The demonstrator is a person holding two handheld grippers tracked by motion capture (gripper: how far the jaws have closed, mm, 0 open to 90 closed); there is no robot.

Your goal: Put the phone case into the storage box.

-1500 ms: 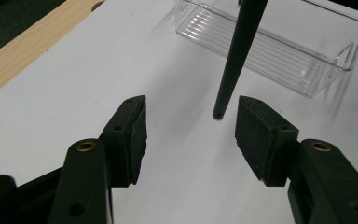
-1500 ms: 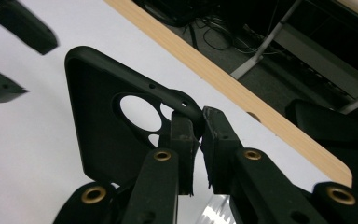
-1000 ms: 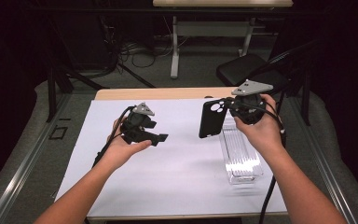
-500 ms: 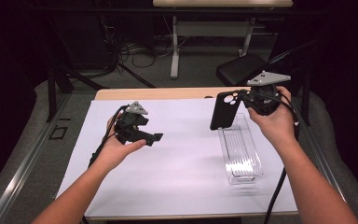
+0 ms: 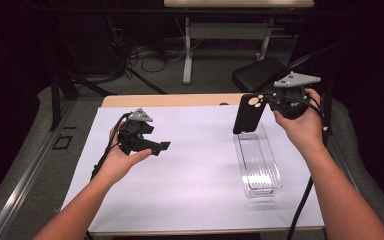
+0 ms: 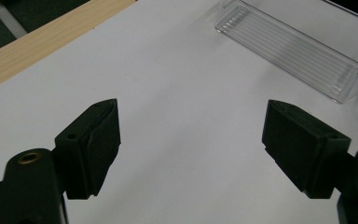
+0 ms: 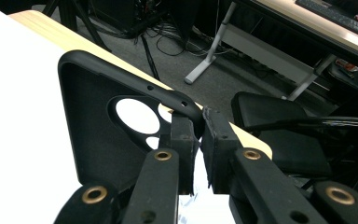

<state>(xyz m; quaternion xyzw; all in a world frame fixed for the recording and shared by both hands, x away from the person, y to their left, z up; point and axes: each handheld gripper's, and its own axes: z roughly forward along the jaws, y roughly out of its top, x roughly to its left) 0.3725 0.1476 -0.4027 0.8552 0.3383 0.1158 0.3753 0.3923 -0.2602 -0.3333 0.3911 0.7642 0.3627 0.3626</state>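
Black phone case is up in the air at the desk's far right, clenched in the right tool by its top edge near the camera cutouts. Case hangs with its long axis roughly vertical, camera-hole end up, lower end just above the far end of the clear plastic tray. In the right gripper view the jaws pinch the case rim, gap nearly closed. Tray lies flat on the white desk cover, long axis running away from the person, ribbed floor visible. Left tool hovers over the left half of the desk, released, jaws wide apart with nothing between them, pointing toward the tray. Well apart from the case.
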